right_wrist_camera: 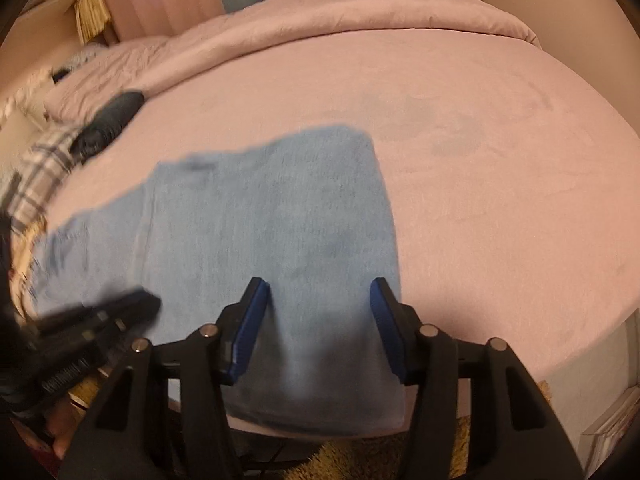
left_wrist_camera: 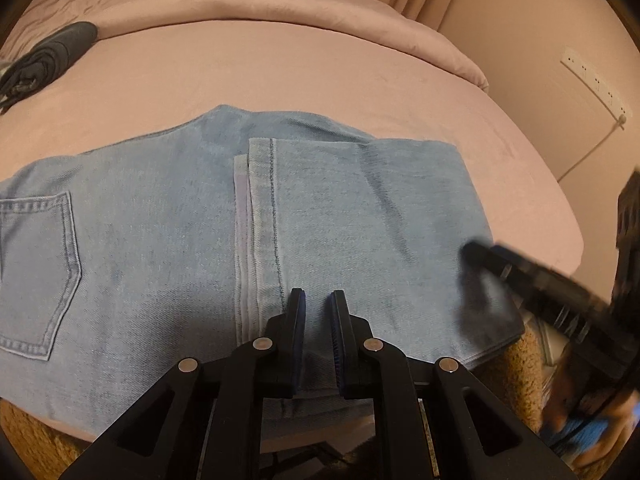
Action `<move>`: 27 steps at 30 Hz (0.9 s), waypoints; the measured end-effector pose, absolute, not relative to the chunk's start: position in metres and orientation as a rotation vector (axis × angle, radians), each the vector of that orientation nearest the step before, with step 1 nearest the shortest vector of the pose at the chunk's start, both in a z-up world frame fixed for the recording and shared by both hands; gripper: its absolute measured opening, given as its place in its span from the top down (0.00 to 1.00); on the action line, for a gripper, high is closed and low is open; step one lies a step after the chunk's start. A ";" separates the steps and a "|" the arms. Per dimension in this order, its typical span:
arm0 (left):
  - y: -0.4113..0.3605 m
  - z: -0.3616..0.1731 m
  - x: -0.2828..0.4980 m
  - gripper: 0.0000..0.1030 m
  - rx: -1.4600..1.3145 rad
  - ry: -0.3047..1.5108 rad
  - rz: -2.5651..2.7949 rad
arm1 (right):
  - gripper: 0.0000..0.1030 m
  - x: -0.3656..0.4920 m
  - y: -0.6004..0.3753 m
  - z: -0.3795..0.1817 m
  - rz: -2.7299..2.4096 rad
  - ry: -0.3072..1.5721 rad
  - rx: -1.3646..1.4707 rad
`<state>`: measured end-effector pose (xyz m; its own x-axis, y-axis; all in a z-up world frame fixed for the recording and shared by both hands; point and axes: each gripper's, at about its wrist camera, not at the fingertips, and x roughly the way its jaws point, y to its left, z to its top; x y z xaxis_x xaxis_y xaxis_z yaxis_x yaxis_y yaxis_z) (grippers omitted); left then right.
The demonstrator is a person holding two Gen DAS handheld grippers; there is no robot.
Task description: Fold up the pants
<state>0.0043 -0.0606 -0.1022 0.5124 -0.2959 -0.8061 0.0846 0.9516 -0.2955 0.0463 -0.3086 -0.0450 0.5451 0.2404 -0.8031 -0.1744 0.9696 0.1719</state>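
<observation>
Pink bed (left_wrist_camera: 320,80) carries light-blue jeans (left_wrist_camera: 160,220), folded, at near edge; left gripper (left_wrist_camera: 317,300) nearly closed over jeans' near edge, denim between pads (grip itself unclear); right gripper (right_wrist_camera: 320,292) half open astride jeans' right end, pads apart from cloth; dark garment (left_wrist_camera: 52,50) far left of jeans.

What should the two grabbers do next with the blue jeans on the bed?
Probably close the right gripper on the jeans at their near edge: its jaws stand apart over the fabric, while the left gripper looks nearly shut beside the hem.
</observation>
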 end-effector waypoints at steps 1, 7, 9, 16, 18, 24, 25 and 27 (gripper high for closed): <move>-0.062 -0.102 0.005 0.88 -0.228 1.009 -0.231 | 0.57 0.051 -0.312 -0.040 0.249 0.955 0.097; -0.056 -0.101 0.003 0.88 -0.239 1.009 -0.232 | 0.81 0.097 -0.311 -0.029 0.216 0.925 0.081; -0.055 -0.101 0.003 0.88 -0.241 1.009 -0.232 | 0.83 0.115 -0.310 -0.040 0.204 0.960 0.100; -0.053 -0.102 0.003 0.88 -0.247 1.010 -0.234 | 0.83 0.108 -0.305 -0.055 0.211 0.976 0.070; -0.052 -0.102 0.003 0.88 -0.243 1.010 -0.235 | 0.83 0.099 -0.307 -0.055 0.217 0.980 0.073; -0.049 -0.103 0.003 0.88 -0.257 1.011 -0.241 | 0.83 0.064 -0.314 -0.055 0.220 0.973 0.047; -0.048 -0.103 0.003 0.88 -0.258 1.012 -0.242 | 0.83 0.059 -0.314 -0.055 0.220 0.973 0.041; -0.047 -0.103 0.003 0.88 -0.259 1.012 -0.244 | 0.84 0.049 -0.313 -0.054 0.216 0.970 0.021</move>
<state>0.0030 -0.0469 -0.1028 0.5077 -0.3190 -0.8003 0.0809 0.9425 -0.3244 0.0490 -0.3134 -0.0545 0.5456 0.1917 -0.8159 -0.1728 0.9783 0.1143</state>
